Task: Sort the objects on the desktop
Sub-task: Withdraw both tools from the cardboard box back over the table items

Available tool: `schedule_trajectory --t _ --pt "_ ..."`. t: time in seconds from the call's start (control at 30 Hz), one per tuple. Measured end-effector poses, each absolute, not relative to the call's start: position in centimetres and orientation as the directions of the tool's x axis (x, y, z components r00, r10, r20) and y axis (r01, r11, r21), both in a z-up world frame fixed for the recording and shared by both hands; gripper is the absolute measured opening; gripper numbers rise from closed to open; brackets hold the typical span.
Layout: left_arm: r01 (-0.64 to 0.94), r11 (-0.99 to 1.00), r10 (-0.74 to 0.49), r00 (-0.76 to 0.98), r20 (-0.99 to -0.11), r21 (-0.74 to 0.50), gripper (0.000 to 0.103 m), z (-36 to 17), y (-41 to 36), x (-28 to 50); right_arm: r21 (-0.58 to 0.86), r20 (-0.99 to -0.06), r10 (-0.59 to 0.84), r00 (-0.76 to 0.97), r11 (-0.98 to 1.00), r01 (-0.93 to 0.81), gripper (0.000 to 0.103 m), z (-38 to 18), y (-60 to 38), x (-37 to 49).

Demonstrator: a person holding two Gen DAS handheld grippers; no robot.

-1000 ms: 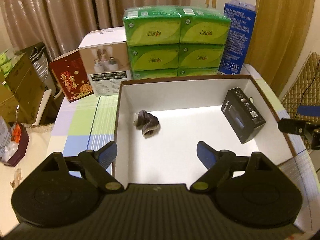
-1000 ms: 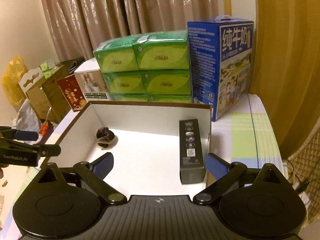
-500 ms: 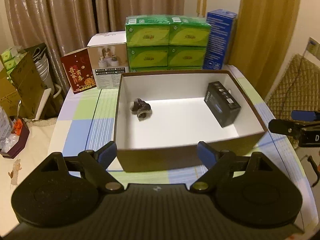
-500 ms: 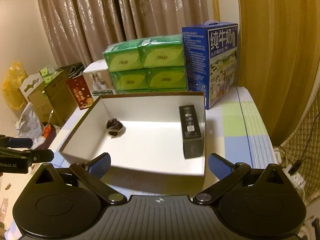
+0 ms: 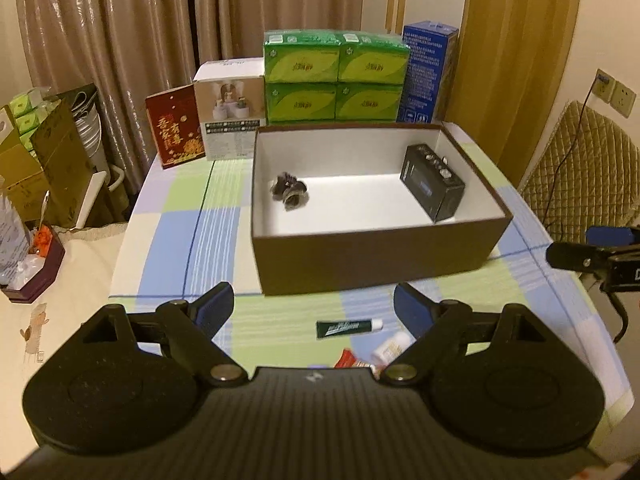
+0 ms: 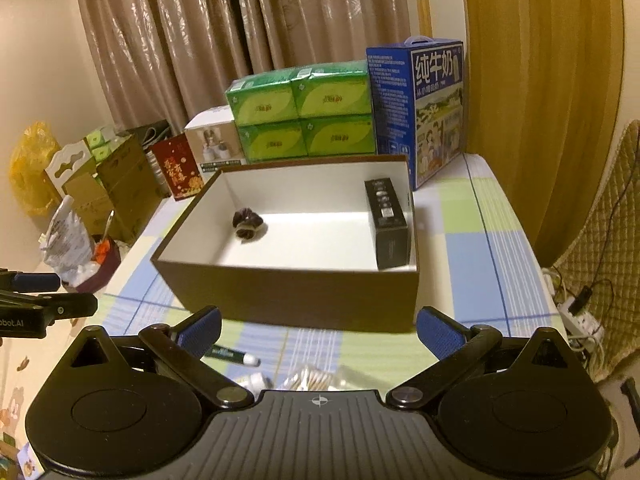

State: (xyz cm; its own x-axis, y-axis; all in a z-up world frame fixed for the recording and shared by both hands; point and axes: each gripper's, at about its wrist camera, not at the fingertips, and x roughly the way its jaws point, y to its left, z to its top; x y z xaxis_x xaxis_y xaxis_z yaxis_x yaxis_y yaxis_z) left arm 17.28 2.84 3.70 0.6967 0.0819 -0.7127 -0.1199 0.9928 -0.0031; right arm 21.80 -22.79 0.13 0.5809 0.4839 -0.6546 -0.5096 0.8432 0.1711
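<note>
Open box (image 5: 376, 258) sits mid-desk (image 5: 180, 248). Inside: scrunchie-like bundle (image 5: 290, 191) toward its left, small boxed device (image 5: 432, 182) against the right wall. Behind the box, left to right: greeting-card box (image 5: 174, 132), appliance carton (image 5: 230, 116), stacked tissue packs (image 5: 334, 78), milk carton (image 6: 416, 108). In front of the box: a tube (image 5: 348, 328), and nearer, a small bottle (image 5: 390, 346) to the tube's right.

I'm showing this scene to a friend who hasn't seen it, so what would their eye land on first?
Probably the big brown box with a white inside, open in the middle of the checked tablecloth; a black carton stands by its right wall and a dark scrunchie lies toward its left. Behind it rise the bright green tissue packs, with a blue milk carton to their right. Nearer the camera, a small green tube lies in front of the box.
</note>
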Motion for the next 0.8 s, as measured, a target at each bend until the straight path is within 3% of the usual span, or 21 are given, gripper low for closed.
schedule_trajectory --t 0.8 --pt "-0.058 0.998 0.015 0.594 -0.804 -0.024 0.084 -1.5 3.2 11.4 0.161 -0.755 0.432 0.492 0.851 -0.5 0.101 -5.5 -22.2 14.6"
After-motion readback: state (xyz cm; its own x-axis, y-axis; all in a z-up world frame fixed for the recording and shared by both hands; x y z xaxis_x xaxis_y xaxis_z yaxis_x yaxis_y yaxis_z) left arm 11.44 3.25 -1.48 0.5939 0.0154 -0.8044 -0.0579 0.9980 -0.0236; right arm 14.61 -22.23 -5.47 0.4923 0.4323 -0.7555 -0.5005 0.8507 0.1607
